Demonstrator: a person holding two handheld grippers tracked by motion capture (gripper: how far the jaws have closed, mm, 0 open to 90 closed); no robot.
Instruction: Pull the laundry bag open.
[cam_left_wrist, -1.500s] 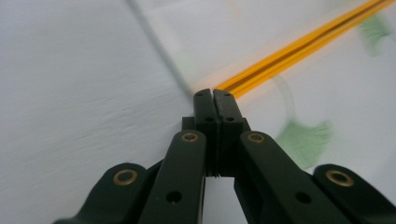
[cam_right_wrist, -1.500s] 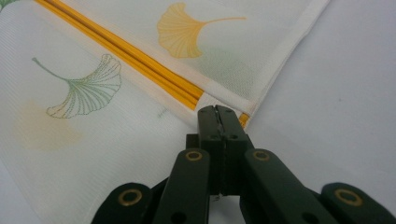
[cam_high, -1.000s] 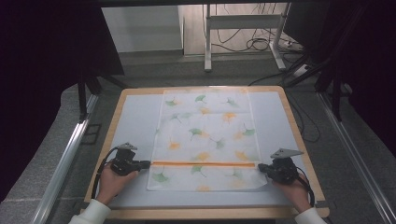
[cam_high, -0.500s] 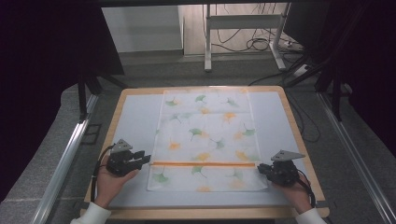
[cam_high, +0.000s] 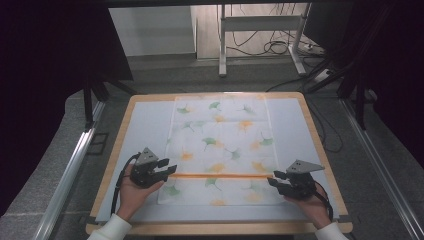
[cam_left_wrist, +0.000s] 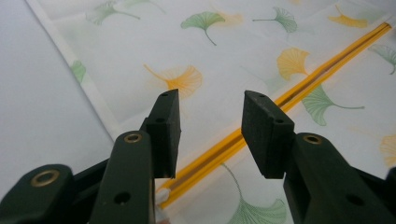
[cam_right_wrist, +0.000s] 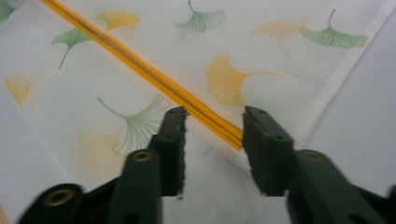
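Note:
A white cloth (cam_high: 220, 145) printed with green and orange ginkgo leaves lies flat on the table, with an orange stripe (cam_high: 220, 175) running across its near part. My left gripper (cam_high: 170, 170) is open at the cloth's left edge, by the stripe's left end. In the left gripper view the stripe (cam_left_wrist: 280, 100) runs away between the open jaws, and the gripper (cam_left_wrist: 210, 105) holds nothing. My right gripper (cam_high: 274, 178) is open at the stripe's right end. In the right gripper view the stripe (cam_right_wrist: 140, 65) ends between the open jaws of the gripper (cam_right_wrist: 214, 117).
A pale mat (cam_high: 145, 125) covers the wooden-rimmed table (cam_high: 115, 165) under the cloth. Metal rails (cam_high: 70, 170) flank the table on both sides. Cables (cam_high: 280, 47) and a stand's legs lie on the floor beyond the far edge.
My left gripper has risen and moved right to the cloth's left edge. My right gripper has shifted slightly left toward the stripe's end.

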